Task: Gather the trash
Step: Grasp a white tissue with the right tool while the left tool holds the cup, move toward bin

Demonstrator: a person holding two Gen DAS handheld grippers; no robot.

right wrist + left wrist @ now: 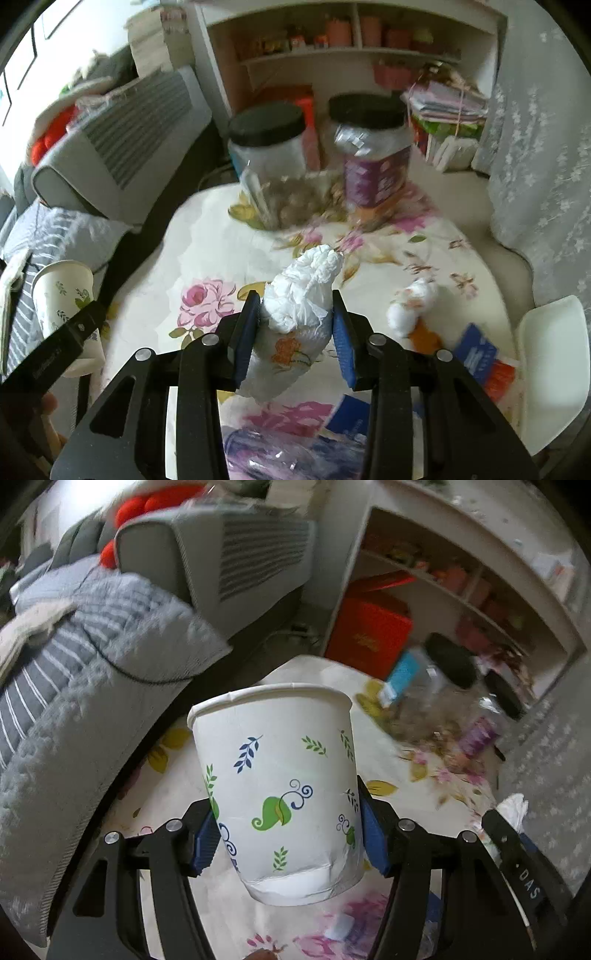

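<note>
Two pieces ride clamped: my left hand-held gripper grasps the paper cup, my right hand-held gripper the crumpled tissue wad, lifted for binning.

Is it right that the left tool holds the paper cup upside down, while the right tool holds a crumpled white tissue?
Not quite. The paper cup is upright in the left tool, rim on top, as the left wrist view shows. The right tool does hold the crumpled white tissue.
</note>
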